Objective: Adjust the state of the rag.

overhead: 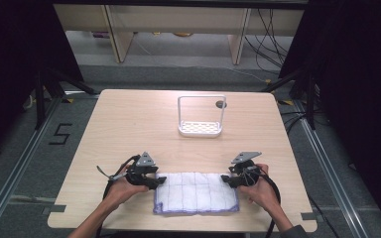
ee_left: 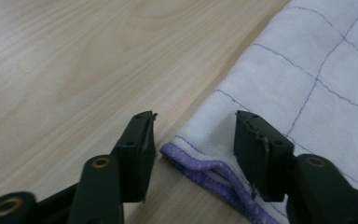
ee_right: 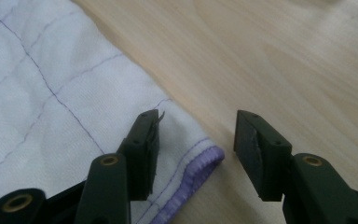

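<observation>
Folded white cloth (overhead: 197,192) with thin purple grid lines and a purple stitched hem lies flat on the wooden table (overhead: 129,119), at 6 o'clock of the tabletop, close to the near edge.

Left gripper (overhead: 155,181) sits at the cloth's 9 o'clock end. In the left gripper view (ee_left: 193,140) its jaws stand apart, straddling a hemmed corner of the cloth (ee_left: 307,88); no pad presses on the fabric.

Right gripper (overhead: 226,179) sits at the cloth's 3 o'clock end. In the right gripper view (ee_right: 196,140) its jaws are likewise apart, with the purple-hemmed corner of the cloth (ee_right: 74,93) lying between them, not clamped.

A white wire-frame rack (overhead: 201,116) stands at 12 o'clock from the cloth, well apart from it.
</observation>
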A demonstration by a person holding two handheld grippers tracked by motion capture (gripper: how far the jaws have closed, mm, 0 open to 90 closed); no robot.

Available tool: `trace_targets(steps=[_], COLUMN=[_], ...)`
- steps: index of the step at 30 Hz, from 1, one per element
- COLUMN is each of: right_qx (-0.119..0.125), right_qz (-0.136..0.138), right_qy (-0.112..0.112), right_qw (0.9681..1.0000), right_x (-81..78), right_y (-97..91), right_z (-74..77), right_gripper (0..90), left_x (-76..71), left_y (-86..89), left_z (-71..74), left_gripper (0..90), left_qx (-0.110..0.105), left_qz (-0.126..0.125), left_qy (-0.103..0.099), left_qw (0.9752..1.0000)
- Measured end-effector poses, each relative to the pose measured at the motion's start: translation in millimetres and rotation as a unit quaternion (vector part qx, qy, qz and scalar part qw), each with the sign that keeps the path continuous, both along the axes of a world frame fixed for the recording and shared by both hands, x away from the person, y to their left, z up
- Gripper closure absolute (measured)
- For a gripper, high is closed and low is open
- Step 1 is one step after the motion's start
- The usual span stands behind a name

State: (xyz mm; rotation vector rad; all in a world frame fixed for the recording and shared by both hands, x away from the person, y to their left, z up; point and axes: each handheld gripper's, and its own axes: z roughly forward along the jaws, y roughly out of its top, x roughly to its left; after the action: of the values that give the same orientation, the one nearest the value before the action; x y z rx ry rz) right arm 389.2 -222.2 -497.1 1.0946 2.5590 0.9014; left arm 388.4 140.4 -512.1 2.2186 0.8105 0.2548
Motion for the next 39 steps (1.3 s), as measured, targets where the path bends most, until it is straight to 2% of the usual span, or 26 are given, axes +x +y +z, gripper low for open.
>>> trace_targets(steps=[2,3,4,5,6,7,8,9,12,13,18,19,20,21,24,28,29,31,33,34,35,37,38,39], right_qx=[0.000,0.000,0.008,0.008,0.011,0.011,0.013,0.012,0.018,0.013,0.011,0.009,0.010,0.014,0.015,0.001,-0.007,-0.004,-0.005,-0.005,-0.010,-0.014,-0.008,-0.012], right_qz=[0.008,0.008,0.007,0.007,0.013,0.013,0.013,0.024,0.028,0.031,0.035,0.036,0.035,0.036,0.033,0.041,0.046,0.041,0.038,0.038,0.049,0.056,0.059,0.063], right_qy=[-0.007,-0.007,-0.010,-0.010,-0.007,-0.007,0.003,0.006,-0.001,-0.004,-0.016,-0.022,-0.018,-0.025,-0.013,-0.019,-0.015,-0.016,0.000,0.000,-0.007,-0.001,-0.005,-0.002], right_qw=[0.9999,0.9999,0.9999,0.9999,0.9998,0.9998,0.9998,0.9996,0.9994,0.9994,0.9992,0.9991,0.9992,0.9990,0.9993,0.9990,0.9988,0.9990,0.9993,0.9993,0.9987,0.9983,0.9982,0.9979], right_x=[-0.2,-0.2,-1.0,-1.0,-1.3,-1.3,-2.1,-2.0,-1.5,-0.4,6.5,14.7,17.6,22.8,36.6,51.2,54.9,58.3,72.6,72.6,80.6,85.9,89.2,92.0], right_y=[-0.8,-0.8,0.4,0.4,0.2,0.2,0.4,0.2,1.0,1.2,3.6,5.6,6.6,8.3,12.2,22.7,25.3,29.5,38.6,38.6,45.6,51.3,55.0,57.6], right_z=[-1.6,-1.6,-3.7,-3.7,-3.8,-3.8,-2.3,-2.1,-3.2,0.8,13.7,19.9,21.3,20.9,20.6,20.0,21.4,20.6,21.1,21.1,21.8,22.9,21.7,22.6], right_gripper=[55.0,55.0,59.6,59.6,66.6,66.6,68.6,77.1,82.2,84.4,85.2,85.2,85.3,85.3,85.2,85.2,85.1,85.0,84.8,84.8,84.7,84.5,84.5,84.5], left_x=[-1.0,-1.3,-1.9,-1.9,-3.1,-3.1,-3.6,-4.6,-6.8,-9.6,-16.2,-20.9,-22.2,-23.7,-28.6,-37.3,-40.3,-43.1,-49.4,-49.4,-53.6,-55.7,-59.9,-62.9], left_y=[-0.9,-0.9,-1.4,-1.4,-2.1,-2.1,-2.2,-2.7,-3.0,-2.1,2.9,3.9,5.8,6.9,7.6,4.8,3.2,3.5,4.0,4.0,4.3,4.7,4.7,3.4], left_z=[0.3,0.1,0.4,0.4,0.5,0.5,0.6,1.1,2.5,4.9,9.4,9.3,9.4,9.1,7.2,4.5,3.3,2.6,0.7,0.7,0.8,1.5,2.9,3.1], left_gripper=[57.5,57.5,65.5,69.4,72.8,75.3,75.3,79.1,80.4,81.0,81.4,81.5,81.5,81.5,81.5,81.4,81.4,81.3,81.3,81.3,81.3,81.2,81.2,81.2], left_qx=[0.001,0.001,-0.003,-0.003,-0.005,-0.005,-0.004,-0.003,-0.003,-0.004,-0.009,-0.018,-0.014,-0.013,-0.018,-0.013,-0.021,-0.021,-0.029,-0.029,-0.032,-0.030,-0.033,-0.042], left_qz=[-0.010,-0.017,-0.022,-0.022,-0.026,-0.026,-0.028,-0.031,-0.023,-0.027,-0.030,-0.027,-0.031,-0.029,-0.025,-0.035,-0.029,-0.025,-0.021,-0.021,-0.018,-0.021,-0.020,-0.020], left_qy=[-0.003,-0.003,0.000,0.000,0.002,0.002,0.000,-0.004,-0.008,-0.015,-0.018,-0.020,-0.020,-0.020,-0.016,-0.016,-0.016,-0.017,-0.015,-0.015,-0.015,-0.020,-0.020,-0.018], left_qw=[0.9999,0.9999,0.9998,0.9998,0.9996,0.9996,0.9996,0.9995,0.9997,0.9995,0.9993,0.9993,0.9992,0.9993,0.9994,0.9992,0.9992,0.9993,0.9993,0.9993,0.9992,0.9991,0.9991,0.9988])
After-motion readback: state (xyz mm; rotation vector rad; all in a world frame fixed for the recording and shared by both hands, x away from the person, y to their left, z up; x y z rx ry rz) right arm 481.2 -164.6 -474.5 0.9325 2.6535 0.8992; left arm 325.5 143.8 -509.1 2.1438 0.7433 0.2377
